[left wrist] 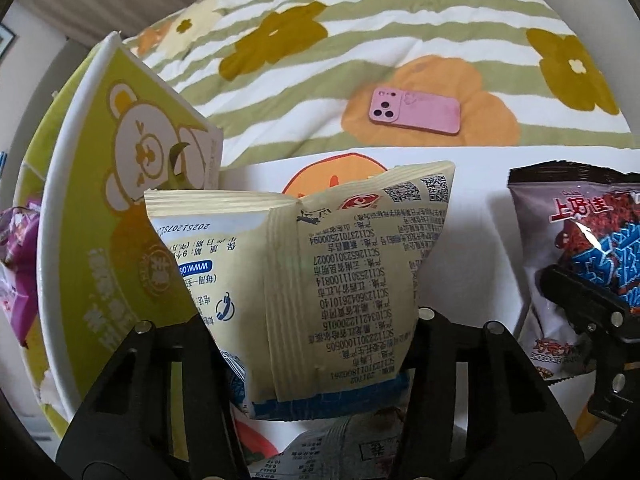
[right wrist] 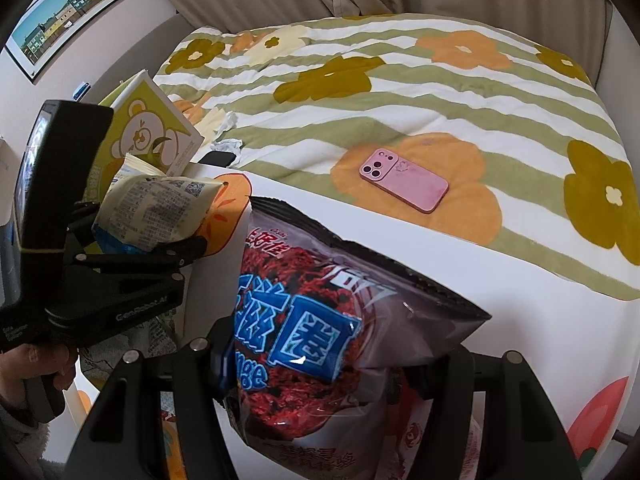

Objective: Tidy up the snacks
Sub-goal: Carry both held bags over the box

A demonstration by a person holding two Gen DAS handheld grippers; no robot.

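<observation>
My left gripper is shut on a cream snack bag with printed text, held upright above the white table. It also shows in the right wrist view, held by the left gripper. My right gripper is shut on a dark purple snack bag with red and blue print. That bag shows at the right of the left wrist view. A yellow-green carton with a bear print stands open at the left.
A pink phone lies on the striped flower blanket of the bed behind the table. More snack packets lie at the far left and below the grippers. A framed picture hangs on the wall.
</observation>
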